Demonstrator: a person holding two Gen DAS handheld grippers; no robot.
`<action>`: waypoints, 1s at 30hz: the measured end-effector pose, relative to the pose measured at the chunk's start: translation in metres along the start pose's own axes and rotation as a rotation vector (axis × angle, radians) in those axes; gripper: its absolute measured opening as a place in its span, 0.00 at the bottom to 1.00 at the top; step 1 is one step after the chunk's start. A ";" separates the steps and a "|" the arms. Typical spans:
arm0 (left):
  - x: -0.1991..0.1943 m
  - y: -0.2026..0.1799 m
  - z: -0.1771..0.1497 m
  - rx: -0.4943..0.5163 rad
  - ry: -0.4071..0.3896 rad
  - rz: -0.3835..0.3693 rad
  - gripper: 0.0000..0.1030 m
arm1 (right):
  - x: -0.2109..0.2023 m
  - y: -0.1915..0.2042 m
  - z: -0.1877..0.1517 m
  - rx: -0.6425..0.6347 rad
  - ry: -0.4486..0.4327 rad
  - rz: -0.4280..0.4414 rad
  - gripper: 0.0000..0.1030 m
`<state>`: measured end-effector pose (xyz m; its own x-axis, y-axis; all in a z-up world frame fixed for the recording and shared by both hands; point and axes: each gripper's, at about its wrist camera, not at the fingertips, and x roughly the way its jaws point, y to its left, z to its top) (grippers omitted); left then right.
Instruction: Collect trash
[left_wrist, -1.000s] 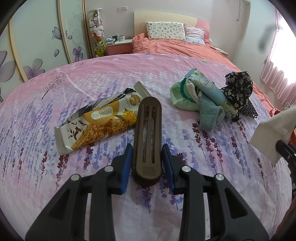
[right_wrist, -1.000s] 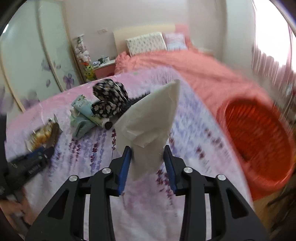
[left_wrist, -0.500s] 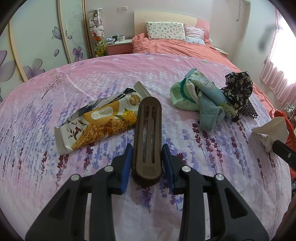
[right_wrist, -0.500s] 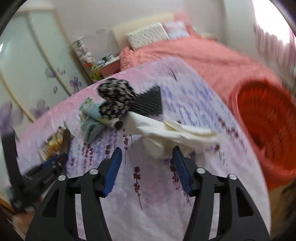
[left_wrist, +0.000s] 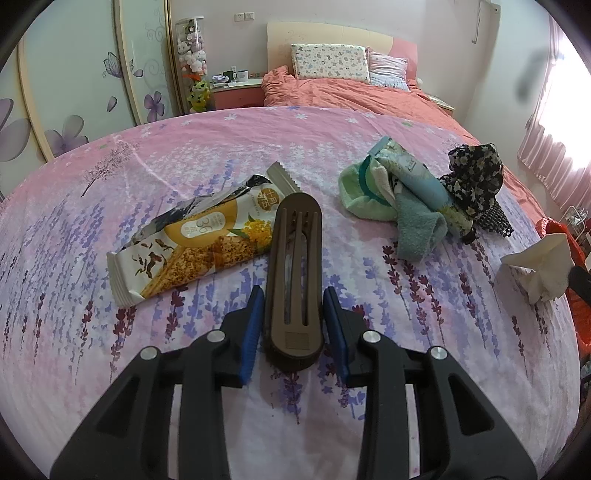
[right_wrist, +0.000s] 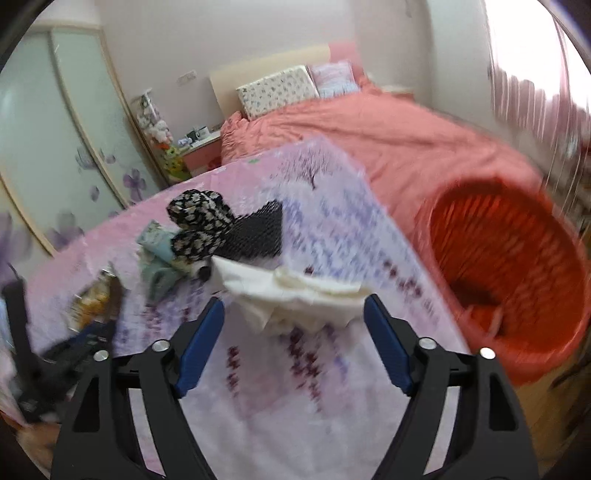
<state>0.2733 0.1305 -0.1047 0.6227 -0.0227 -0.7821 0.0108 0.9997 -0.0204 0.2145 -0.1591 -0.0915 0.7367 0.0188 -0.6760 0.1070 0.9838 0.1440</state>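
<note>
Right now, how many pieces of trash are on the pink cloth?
2: a snack wrapper left of the brown case, and a crumpled tissue near the right edge. More may hide under the clothes.

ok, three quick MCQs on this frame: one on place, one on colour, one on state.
1. Where does the snack wrapper lie?
A. in the basket
B. on the bedspread beside the brown case
C. on a pillow

2. What colour is the basket?
A. blue
B. white
C. red-orange

3. What is the left gripper doing?
A. clamping the brown case
B. open and empty
C. holding the tissue

B: the wrapper lies flat on the floral bedspread, left of the case.
C: its slatted wall shows red-orange.
A: both pads press the case's sides.
</note>
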 end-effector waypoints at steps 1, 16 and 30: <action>0.000 0.000 0.000 0.000 0.000 0.000 0.33 | 0.005 0.001 0.001 -0.027 0.009 -0.005 0.77; 0.001 0.000 0.000 -0.001 0.000 -0.008 0.33 | 0.026 0.020 -0.009 -0.130 0.056 -0.015 0.44; -0.001 0.021 -0.001 -0.043 -0.007 -0.065 0.34 | 0.033 0.013 -0.007 -0.086 0.090 0.001 0.49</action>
<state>0.2723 0.1511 -0.1051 0.6277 -0.0876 -0.7735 0.0181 0.9950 -0.0980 0.2353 -0.1443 -0.1168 0.6734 0.0324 -0.7386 0.0453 0.9954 0.0850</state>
